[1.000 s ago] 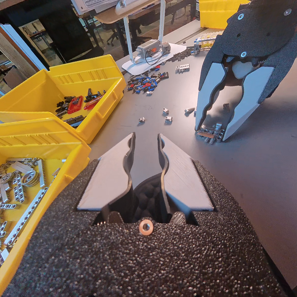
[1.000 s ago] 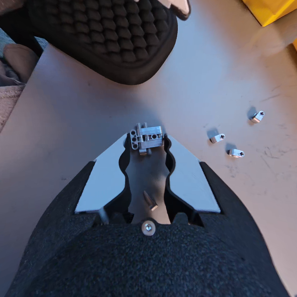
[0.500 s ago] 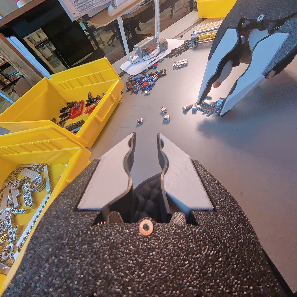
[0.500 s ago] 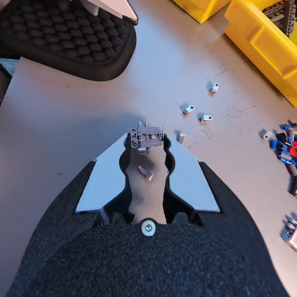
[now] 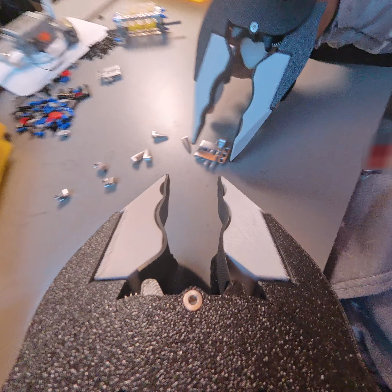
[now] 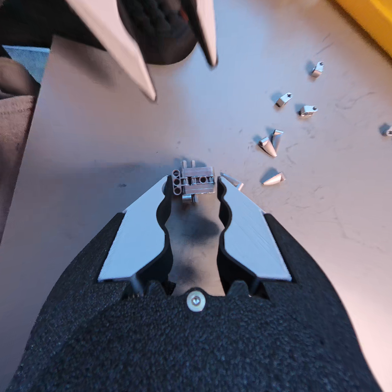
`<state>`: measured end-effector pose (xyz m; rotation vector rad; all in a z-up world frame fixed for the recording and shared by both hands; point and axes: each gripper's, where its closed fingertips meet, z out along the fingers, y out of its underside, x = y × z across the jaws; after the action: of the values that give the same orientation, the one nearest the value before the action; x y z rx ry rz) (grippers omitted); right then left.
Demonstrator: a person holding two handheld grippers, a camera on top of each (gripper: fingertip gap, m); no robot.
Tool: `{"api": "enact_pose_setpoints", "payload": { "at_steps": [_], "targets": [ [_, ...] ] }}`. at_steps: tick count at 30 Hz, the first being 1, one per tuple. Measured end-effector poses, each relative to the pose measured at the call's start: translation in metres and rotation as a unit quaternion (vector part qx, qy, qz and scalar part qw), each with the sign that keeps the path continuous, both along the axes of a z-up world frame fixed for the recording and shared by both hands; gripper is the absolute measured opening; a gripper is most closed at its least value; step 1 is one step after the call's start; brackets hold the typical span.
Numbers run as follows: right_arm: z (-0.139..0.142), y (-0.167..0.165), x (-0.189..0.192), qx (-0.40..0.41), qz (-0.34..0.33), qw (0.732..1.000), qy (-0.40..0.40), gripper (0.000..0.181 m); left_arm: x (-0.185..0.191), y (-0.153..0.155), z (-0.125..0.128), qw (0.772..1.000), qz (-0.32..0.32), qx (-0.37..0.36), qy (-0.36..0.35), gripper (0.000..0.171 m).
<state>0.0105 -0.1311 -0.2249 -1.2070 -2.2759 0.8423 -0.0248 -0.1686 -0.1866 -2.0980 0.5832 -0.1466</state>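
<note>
I am holding my right gripper [image 6: 194, 181] low over the gray table [image 6: 106, 137]. Its two tips are sitting on each side of a little gray block piece [image 6: 194, 180], touching or nearly touching it. I cannot tell if they are really squeezing it. I think the piece could be slipping or twisting out, because only the very tips are on it. A small pointy bit [image 6: 232, 180] is lying right beside one tip, and it could be getting knocked away. My left gripper [image 5: 193, 181] is open a little and holding nothing, pointing at the piece from nearby. More small gray bits [image 6: 268, 144] are lying off to the side.
</note>
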Motion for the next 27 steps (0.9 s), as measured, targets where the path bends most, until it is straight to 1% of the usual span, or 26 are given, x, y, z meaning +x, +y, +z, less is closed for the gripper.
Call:
{"api": "enact_pose_setpoints", "payload": {
  "at_steps": [1, 3, 4, 6, 10, 12, 14, 16, 20, 21, 22, 24, 27],
  "targets": [
    [0.003, 0.001, 0.002, -0.002, -0.005, 1.000, 0.008, 0.051, 0.011, 0.004, -0.005, 1.000, -0.019, -0.019, -0.005, 0.046],
    [0.016, 0.006, 0.011, -0.010, -0.015, 0.999, 0.034, 0.058, 0.029, 0.012, -0.013, 0.998, -0.046, -0.044, -0.012, 0.048],
    [0.023, 0.009, 0.019, -0.017, -0.022, 0.999, 0.044, 0.058, 0.034, 0.017, -0.017, 0.997, -0.050, -0.055, -0.010, 0.050],
    [0.031, 0.023, 0.039, -0.019, -0.047, 0.997, 0.057, 0.058, 0.035, 0.025, -0.029, 0.995, -0.054, -0.085, 0.014, 0.058],
    [0.042, 0.055, 0.080, -0.038, -0.110, 0.990, 0.086, 0.055, 0.041, 0.036, -0.041, 0.989, -0.085, -0.121, 0.028, 0.057],
    [0.050, 0.066, 0.094, -0.059, -0.138, 0.983, 0.109, 0.054, 0.045, 0.039, -0.043, 0.986, -0.099, -0.131, 0.028, 0.047],
    [0.067, 0.069, 0.100, -0.085, -0.150, 0.974, 0.148, 0.051, 0.049, 0.041, -0.043, 0.985, -0.102, -0.139, 0.018, 0.041],
    [0.077, 0.074, 0.105, -0.080, -0.161, 0.969, 0.171, 0.051, 0.050, 0.041, -0.043, 0.984, -0.101, -0.142, 0.016, 0.040],
    [0.083, 0.080, 0.111, -0.079, -0.179, 0.961, 0.195, 0.051, 0.044, 0.038, -0.042, 0.986, -0.087, -0.138, 0.025, 0.037],
    [0.083, 0.080, 0.113, -0.080, -0.182, 0.959, 0.200, 0.051, 0.040, 0.038, -0.038, 0.988, -0.079, -0.126, 0.026, 0.028],
    [0.084, 0.081, 0.115, -0.078, -0.185, 0.958, 0.204, 0.050, 0.036, 0.039, -0.029, 0.992, -0.072, -0.105, 0.018, 0.000],
    [0.086, 0.081, 0.118, -0.077, -0.188, 0.956, 0.211, 0.049, 0.024, 0.041, -0.013, 0.996, -0.047, -0.077, 0.002, 0.000],
    [0.088, 0.081, 0.121, -0.077, -0.191, 0.954, 0.217, 0.049, 0.002, 0.041, -0.002, 0.998, -0.016, -0.060, 0.011, 0.000]
  ]
}}
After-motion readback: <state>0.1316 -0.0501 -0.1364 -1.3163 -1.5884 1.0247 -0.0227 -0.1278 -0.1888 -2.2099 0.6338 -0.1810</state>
